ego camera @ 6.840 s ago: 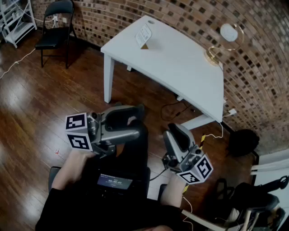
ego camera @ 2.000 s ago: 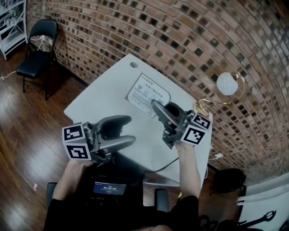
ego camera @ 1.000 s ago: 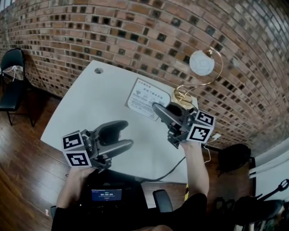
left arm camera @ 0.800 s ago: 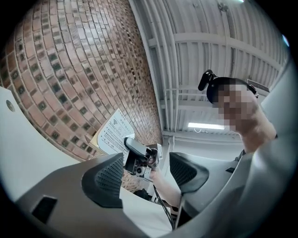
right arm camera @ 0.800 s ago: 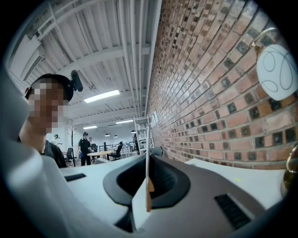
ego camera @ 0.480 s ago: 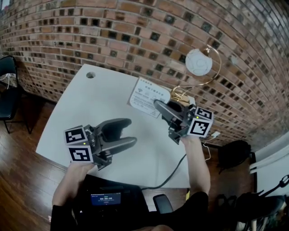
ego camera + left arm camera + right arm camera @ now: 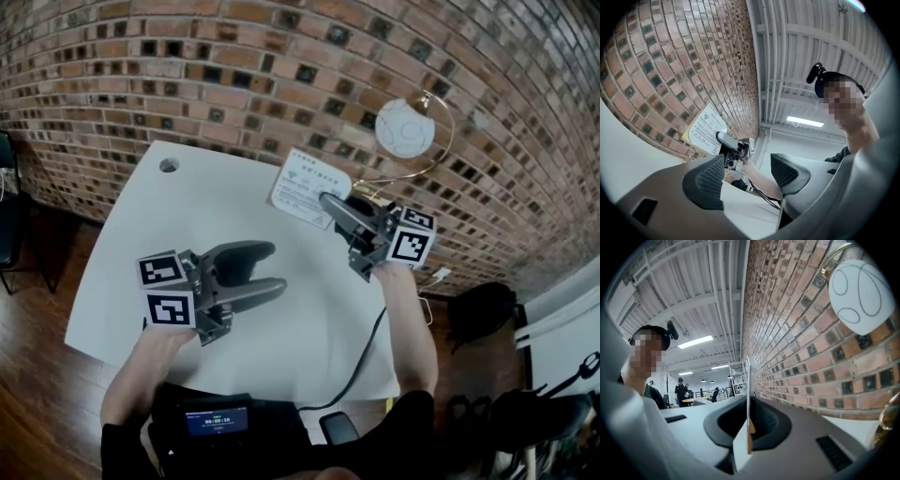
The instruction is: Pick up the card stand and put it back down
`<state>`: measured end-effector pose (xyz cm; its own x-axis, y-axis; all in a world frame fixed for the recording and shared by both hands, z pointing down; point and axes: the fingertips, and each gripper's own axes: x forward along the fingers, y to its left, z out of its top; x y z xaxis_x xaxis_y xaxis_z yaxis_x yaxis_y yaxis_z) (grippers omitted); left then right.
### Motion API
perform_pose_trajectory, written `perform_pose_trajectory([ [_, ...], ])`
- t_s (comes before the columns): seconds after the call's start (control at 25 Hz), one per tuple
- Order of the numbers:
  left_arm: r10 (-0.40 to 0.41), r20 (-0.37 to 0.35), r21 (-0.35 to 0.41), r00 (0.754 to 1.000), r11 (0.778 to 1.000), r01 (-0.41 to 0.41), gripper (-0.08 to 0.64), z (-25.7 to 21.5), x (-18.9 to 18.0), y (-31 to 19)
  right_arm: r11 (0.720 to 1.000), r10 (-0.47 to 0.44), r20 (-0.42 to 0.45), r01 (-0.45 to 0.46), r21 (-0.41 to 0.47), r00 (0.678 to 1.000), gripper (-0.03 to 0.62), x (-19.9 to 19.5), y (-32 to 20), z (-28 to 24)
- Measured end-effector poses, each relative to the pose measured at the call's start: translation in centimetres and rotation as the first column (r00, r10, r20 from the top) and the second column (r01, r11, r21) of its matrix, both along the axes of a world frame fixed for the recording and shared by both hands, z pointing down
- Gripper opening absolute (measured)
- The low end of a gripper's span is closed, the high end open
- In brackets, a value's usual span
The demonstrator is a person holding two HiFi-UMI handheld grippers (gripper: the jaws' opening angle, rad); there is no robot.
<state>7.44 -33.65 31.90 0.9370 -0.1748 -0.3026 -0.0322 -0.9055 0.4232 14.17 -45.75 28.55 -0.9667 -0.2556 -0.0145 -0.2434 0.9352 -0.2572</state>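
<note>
**Lightly pinched: a thin card stand in the right jaws**

The card stand [image 7: 309, 186] is a flat printed sheet, seen edge-on as a mere sliver in the right gripper view. It looks light and stiff, likely with a smooth face that pads could slide on. A small orange-brown piece shows at its foot, probably the base. Being so thin, it would pivot easily if held at one spot far from its weight. The best hold is therefore low on the sheet, close to that foot, with the pads flat on both faces. Little squeeze should be needed. Setting it down calls for keeping it upright, or it may tip over.

It sits over the far right part of the white table [image 7: 187, 244]. From the left gripper view its lower edge seems to hang clear of the tabletop, though I judge that rather than see it plainly.

The right gripper [image 7: 328, 202] is clenched on the sheet's near lower edge. The left gripper [image 7: 277, 267] hovers over the near left of the table, its jaws parted with nothing between them.

Just right of the card stands a lamp [image 7: 405, 129] with a white disc in a gold ring. The brick wall [image 7: 187, 75] runs behind.
</note>
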Motion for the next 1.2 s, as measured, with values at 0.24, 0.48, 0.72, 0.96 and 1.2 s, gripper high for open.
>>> perform_pose_trajectory([
  [0.24, 0.011, -0.011, -0.022, 1.000, 1.000, -0.011, 0.301, 0.6, 0.5, -2.5, 0.999, -0.006, -0.036, 0.008, 0.042, 0.999, 0.028, -0.1, -3.0, 0.9],
  [0.48, 0.007, -0.011, -0.059, 1.000, 0.998, -0.008, 0.301, 1.6, 0.6, -4.9, 0.999, -0.012, -0.046, 0.014, 0.047, 0.999, 0.028, -0.5, -6.8, 3.2],
  [0.72, -0.007, -0.073, -0.119, 0.997, 0.993, -0.002, 0.301, 3.3, 0.5, -6.7, 1.000, -0.002, -0.030, 0.001, -0.017, 1.000, 0.028, -0.2, -11.0, 6.4],
  [0.96, 0.019, -0.084, -0.164, 0.996, 0.986, -0.033, 0.301, 4.8, 0.9, -7.1, 0.999, 0.004, -0.047, -0.006, -0.047, 0.999, 0.028, 0.3, -15.2, 9.5],
  [1.2, 0.015, -0.081, -0.182, 0.997, 0.983, -0.029, 0.301, 5.1, 0.9, -7.3, 0.999, -0.017, -0.051, 0.014, -0.045, 0.999, 0.028, -0.7, -18.3, 10.8],
])
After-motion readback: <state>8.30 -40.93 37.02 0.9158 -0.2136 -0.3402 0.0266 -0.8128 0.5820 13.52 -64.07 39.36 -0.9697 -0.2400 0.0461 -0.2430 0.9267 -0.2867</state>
